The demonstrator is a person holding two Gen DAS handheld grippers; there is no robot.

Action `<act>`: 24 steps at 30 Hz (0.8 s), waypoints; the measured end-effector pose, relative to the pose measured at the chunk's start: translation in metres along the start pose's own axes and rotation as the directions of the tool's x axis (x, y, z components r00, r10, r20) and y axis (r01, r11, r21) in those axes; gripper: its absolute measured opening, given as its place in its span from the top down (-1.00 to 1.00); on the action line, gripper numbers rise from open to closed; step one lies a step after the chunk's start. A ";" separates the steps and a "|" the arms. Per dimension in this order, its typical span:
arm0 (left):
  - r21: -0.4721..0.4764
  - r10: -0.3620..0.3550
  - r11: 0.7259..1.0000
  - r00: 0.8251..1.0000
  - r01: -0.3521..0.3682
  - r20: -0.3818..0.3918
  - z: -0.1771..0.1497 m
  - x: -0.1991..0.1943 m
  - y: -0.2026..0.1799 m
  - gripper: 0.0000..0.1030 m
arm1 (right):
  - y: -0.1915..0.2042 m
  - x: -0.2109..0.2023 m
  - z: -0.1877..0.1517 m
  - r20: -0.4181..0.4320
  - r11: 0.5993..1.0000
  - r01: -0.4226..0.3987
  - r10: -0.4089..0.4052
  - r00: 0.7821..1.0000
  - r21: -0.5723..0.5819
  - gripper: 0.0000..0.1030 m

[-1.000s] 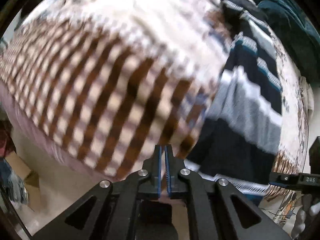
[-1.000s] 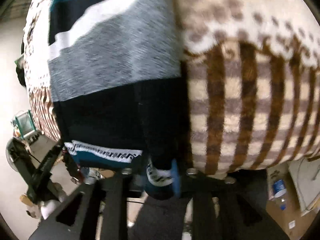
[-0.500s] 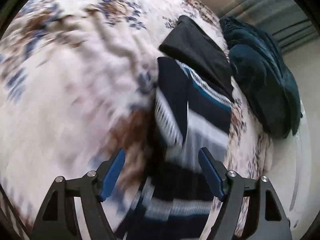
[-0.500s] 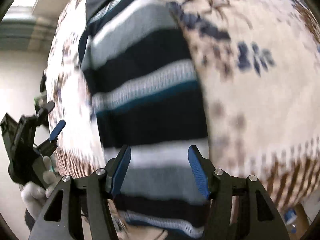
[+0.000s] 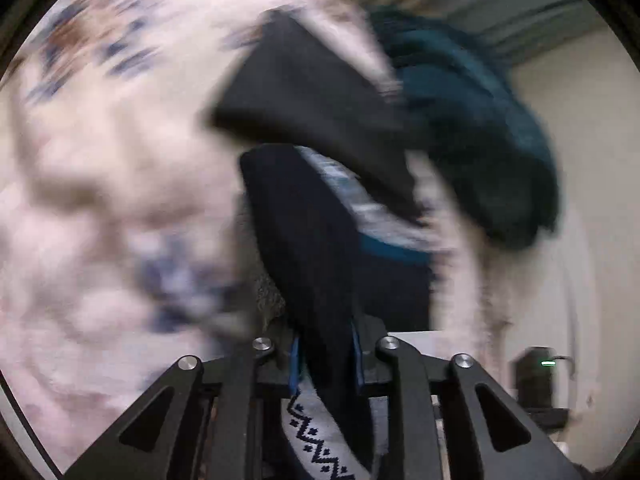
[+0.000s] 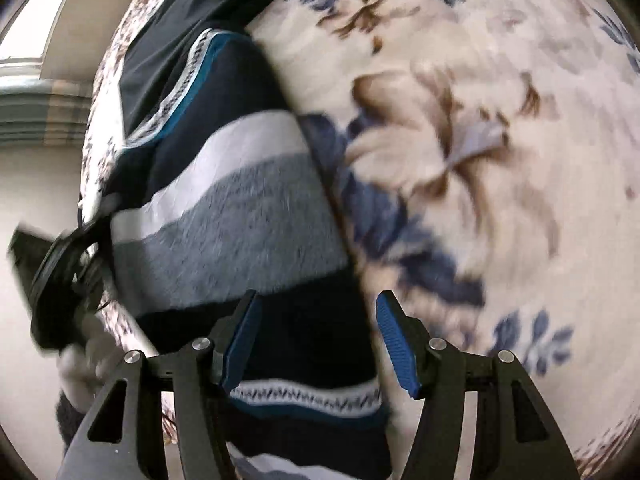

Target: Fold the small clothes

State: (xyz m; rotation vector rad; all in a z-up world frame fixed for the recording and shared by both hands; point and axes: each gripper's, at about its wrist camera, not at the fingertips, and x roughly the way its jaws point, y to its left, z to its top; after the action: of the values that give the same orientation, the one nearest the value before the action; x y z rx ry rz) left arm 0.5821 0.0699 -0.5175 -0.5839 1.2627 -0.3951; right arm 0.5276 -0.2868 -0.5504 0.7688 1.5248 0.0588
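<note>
Between the closing jaws of the left gripper (image 5: 326,360) sits a striped sweater (image 6: 224,216) edge, half-folded; right gripper (image 6: 318,340) hangs released above it.

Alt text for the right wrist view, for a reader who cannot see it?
The right gripper, jaws open, hangs over the dark lower edge of a striped sweater lying on a floral bedspread. A black garment lies beyond the sweater.

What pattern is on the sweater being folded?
The sweater has broad navy, white and grey stripes with teal trim; clearest in the right wrist view.

Each black claw (image 6: 318,336) has blue ribbed pads (image 6: 394,344) and silver screws.
</note>
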 end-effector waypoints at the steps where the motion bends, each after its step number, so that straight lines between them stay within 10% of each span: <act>1: -0.062 0.004 0.998 1.000 -0.006 -0.026 0.001 0.002 0.017 0.43 | -0.002 0.002 0.007 -0.004 1.000 -0.005 0.005 1.000 0.010 -0.20; 4: -0.221 -0.073 0.973 0.997 0.069 -0.010 -0.007 -0.013 0.045 0.03 | 0.002 0.011 0.027 -0.015 1.000 0.007 -0.006 1.000 0.017 -0.20; 9: -0.129 -0.029 0.991 0.998 0.036 0.051 -0.038 -0.055 0.009 -0.12 | 0.020 0.016 0.040 -0.022 1.000 -0.011 0.011 1.000 -0.004 -0.20; 11: 0.001 0.151 0.988 0.988 -0.152 0.023 -0.040 -0.047 -0.010 -0.12 | 0.035 0.020 0.039 -0.028 0.999 -0.016 0.015 0.999 -0.035 -0.20; 14: 0.092 0.384 0.921 0.922 -0.379 -0.052 -0.056 -0.025 0.001 -0.13 | 0.052 0.029 0.032 -0.060 0.994 0.012 -0.018 0.998 -0.111 -0.20; 24: -0.028 0.233 0.972 0.972 -0.233 0.014 -0.103 -0.139 -0.011 -0.12 | 0.045 0.007 -0.034 -0.126 0.995 0.038 -0.050 0.991 -0.093 -0.22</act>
State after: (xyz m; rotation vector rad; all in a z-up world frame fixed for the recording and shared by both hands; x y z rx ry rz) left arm 0.4466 0.1215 -0.4234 -0.4533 1.3049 -0.1780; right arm 0.5169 -0.2348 -0.5297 0.6695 1.6494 0.1455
